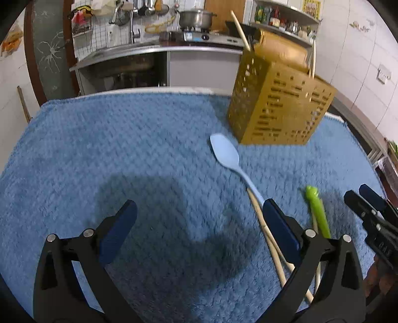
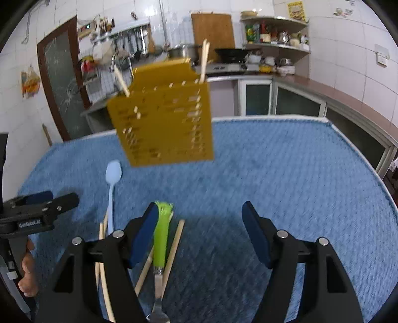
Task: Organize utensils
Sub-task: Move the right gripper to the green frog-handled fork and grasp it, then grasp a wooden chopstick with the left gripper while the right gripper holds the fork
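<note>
A yellow perforated utensil holder (image 1: 281, 104) (image 2: 164, 119) stands at the back of the blue towel (image 1: 124, 149) (image 2: 286, 174), with wooden chopsticks (image 1: 238, 27) (image 2: 204, 59) sticking out of it. A light blue spoon (image 1: 225, 151) (image 2: 113, 179) lies in front of it. A green-handled metal utensil (image 1: 316, 210) (image 2: 161, 236) lies among loose chopsticks (image 1: 261, 223) (image 2: 175, 244). My left gripper (image 1: 199, 216) is open over bare towel, its right finger above the chopsticks. My right gripper (image 2: 201, 221) is open, and the green handle lies just inside its left finger (image 2: 146, 233), not pressed.
Behind the table runs a kitchen counter with a sink (image 1: 119, 49), a stove with a pot (image 1: 196, 18) and corner shelves of jars (image 2: 273, 32). A hand (image 2: 27, 273) holds the left gripper's handle. The table edge (image 2: 360, 154) curves along the right.
</note>
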Action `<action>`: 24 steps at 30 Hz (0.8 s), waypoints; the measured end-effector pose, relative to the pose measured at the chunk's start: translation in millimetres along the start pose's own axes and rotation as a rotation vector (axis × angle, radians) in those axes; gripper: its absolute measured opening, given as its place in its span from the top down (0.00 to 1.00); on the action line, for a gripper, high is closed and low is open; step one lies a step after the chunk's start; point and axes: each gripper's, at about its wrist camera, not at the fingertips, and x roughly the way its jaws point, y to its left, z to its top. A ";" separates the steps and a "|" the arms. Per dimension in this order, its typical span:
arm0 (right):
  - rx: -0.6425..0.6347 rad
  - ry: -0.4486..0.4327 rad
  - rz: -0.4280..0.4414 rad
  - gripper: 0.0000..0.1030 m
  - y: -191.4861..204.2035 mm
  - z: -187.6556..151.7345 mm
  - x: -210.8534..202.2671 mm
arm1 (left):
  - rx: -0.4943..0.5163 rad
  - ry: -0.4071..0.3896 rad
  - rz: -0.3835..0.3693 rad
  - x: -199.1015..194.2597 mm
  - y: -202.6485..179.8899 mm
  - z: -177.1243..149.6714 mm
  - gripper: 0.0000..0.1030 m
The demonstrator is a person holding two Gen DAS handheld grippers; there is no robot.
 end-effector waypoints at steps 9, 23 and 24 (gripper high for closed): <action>-0.046 0.100 0.008 0.46 16.1 -10.4 22.4 | -0.012 0.054 0.006 14.8 -4.1 2.8 0.05; 0.012 0.172 0.019 0.86 0.2 -4.3 25.8 | 0.016 0.088 -0.023 26.7 -17.0 11.2 0.15; 0.017 0.178 0.016 0.86 -1.9 -4.0 25.6 | 0.021 0.098 -0.032 27.7 -18.6 9.8 0.19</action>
